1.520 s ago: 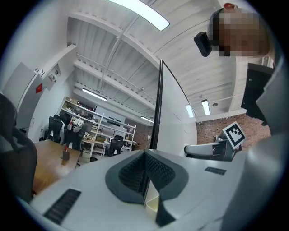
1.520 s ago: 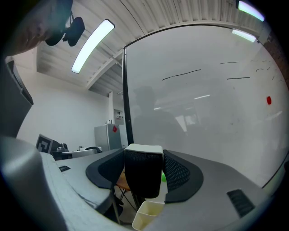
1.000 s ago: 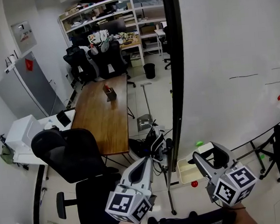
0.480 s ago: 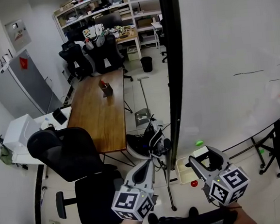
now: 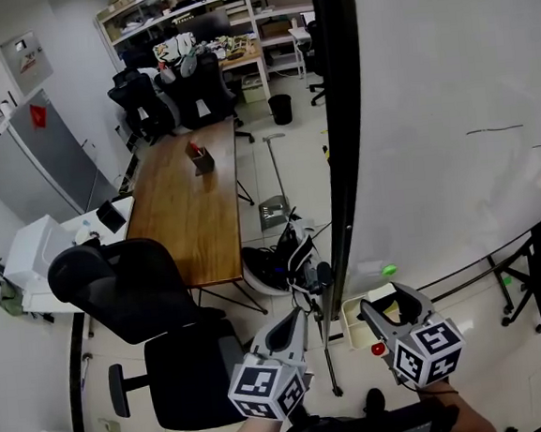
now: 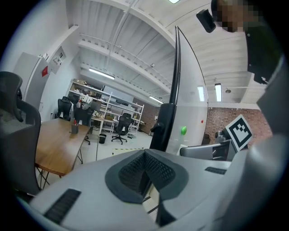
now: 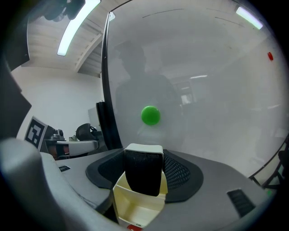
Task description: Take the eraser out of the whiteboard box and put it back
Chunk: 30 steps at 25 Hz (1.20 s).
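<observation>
Black felt eraser [image 7: 143, 178] clamped in my right gripper [image 7: 145, 170], lower centre, over cream whiteboard box [image 7: 135, 208]. I'd keep it square and move it vertically. Left gripper [image 6: 145, 170] closed, empty.

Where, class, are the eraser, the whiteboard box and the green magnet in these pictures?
eraser [image 7: 143, 173], right gripper view, its black felt face.
whiteboard box [image 7: 135, 210], right gripper view, its cream inside.
green magnet [image 7: 150, 115], right gripper view, its middle.
</observation>
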Tool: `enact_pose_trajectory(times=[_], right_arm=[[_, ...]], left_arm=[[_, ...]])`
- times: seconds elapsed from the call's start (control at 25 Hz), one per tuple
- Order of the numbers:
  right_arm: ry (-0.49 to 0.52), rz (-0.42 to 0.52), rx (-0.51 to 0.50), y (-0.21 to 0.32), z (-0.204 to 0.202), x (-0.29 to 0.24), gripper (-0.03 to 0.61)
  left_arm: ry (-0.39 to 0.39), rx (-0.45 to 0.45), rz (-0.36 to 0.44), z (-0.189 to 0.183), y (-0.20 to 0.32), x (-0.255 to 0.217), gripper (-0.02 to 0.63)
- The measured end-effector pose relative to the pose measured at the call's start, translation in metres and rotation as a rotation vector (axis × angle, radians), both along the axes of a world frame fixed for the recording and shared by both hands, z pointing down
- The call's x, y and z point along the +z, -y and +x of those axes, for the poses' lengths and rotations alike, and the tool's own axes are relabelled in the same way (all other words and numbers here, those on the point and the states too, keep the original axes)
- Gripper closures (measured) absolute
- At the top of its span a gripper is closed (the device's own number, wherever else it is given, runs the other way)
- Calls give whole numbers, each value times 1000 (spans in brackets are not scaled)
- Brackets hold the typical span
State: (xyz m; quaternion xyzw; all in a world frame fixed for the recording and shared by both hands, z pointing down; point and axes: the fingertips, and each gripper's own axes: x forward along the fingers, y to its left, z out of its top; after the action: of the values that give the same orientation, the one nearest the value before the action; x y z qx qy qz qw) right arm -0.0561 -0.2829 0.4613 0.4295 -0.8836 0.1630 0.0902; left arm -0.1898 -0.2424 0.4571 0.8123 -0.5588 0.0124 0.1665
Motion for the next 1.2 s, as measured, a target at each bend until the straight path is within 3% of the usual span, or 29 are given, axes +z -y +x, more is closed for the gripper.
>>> enact_pose_trajectory(times=[0.56,1.2], right_arm=[[-95,-124,22,3,-5,48,288],[-219,-299,-58,-19,-10,63,288]], left_arm=[[14,-14,-70,3,1,35,591],[28,-4,-100,18,-16,37,589]])
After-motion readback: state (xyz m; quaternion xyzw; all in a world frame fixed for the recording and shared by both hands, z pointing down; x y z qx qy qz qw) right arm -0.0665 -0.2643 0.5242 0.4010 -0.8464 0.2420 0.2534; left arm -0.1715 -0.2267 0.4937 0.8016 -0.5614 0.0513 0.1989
